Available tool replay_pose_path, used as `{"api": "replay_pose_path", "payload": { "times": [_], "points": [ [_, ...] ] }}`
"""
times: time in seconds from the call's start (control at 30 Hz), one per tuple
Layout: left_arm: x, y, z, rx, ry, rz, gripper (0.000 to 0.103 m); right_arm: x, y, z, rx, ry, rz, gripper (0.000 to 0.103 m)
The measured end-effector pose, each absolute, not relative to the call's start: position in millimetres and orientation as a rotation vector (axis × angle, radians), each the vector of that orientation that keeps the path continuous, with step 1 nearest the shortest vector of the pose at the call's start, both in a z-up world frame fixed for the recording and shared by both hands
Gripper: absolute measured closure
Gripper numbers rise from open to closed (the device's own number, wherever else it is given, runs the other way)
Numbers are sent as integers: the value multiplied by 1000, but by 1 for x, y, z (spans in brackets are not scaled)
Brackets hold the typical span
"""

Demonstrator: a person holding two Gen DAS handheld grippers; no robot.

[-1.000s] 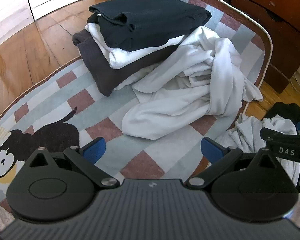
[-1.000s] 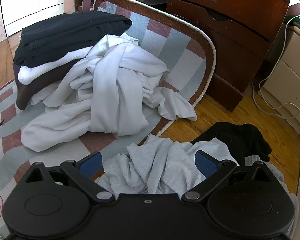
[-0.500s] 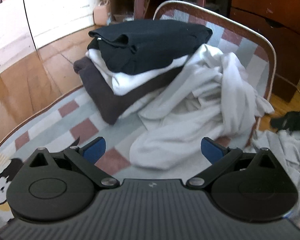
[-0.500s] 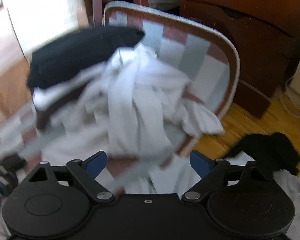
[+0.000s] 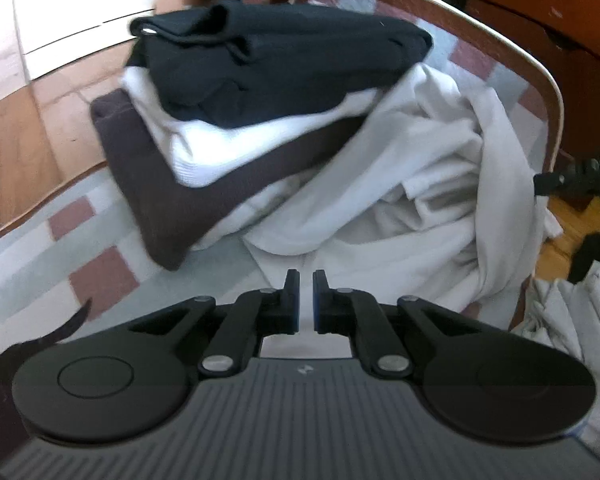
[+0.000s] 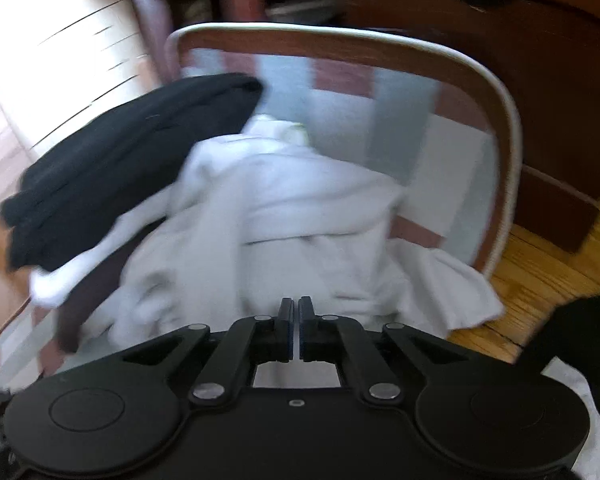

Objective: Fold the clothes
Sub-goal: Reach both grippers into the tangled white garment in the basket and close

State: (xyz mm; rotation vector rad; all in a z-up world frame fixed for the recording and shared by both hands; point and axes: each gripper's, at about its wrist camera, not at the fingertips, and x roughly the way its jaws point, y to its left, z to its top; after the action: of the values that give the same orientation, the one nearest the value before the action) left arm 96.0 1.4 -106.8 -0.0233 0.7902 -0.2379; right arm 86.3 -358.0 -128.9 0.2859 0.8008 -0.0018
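Note:
A crumpled white garment [image 5: 412, 208] lies on the checkered rug [image 5: 100, 272], also in the right wrist view [image 6: 284, 216]. Beside it stands a folded stack: black on top [image 5: 284, 60], white in the middle [image 5: 204, 152], dark brown at the bottom [image 5: 168, 200]. My left gripper [image 5: 306, 280] is shut, with a narrow slit between its jaws, right at the near edge of the white garment; I cannot tell if cloth is pinched. My right gripper [image 6: 295, 308] is shut the same way over the garment's near part.
A dark wooden dresser [image 6: 500, 80] stands behind the rug's raised edge [image 6: 508, 152]. A grey-white garment [image 5: 572, 320] and a black one [image 5: 596, 248] lie on the wood floor at the right. White cabinets [image 5: 60, 8] are at the far left.
Both grippers went from wide open to shut and moved forward toward the white garment. The views are blurred from the motion.

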Motion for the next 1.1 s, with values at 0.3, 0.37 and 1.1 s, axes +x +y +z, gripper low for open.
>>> {"api": "replay_pose_path", "payload": {
  "times": [0.3, 0.37, 1.1],
  "points": [
    [132, -25, -109, -117, 773, -362, 97, 83, -440, -173, 984, 782, -1, 13],
    [142, -29, -109, -167, 768, -382, 97, 80, -452, -192, 1125, 779, 17, 13],
    [223, -94, -164, -295, 954, -586, 15, 101, -451, -245, 1261, 671, 182, 68]
  ]
}}
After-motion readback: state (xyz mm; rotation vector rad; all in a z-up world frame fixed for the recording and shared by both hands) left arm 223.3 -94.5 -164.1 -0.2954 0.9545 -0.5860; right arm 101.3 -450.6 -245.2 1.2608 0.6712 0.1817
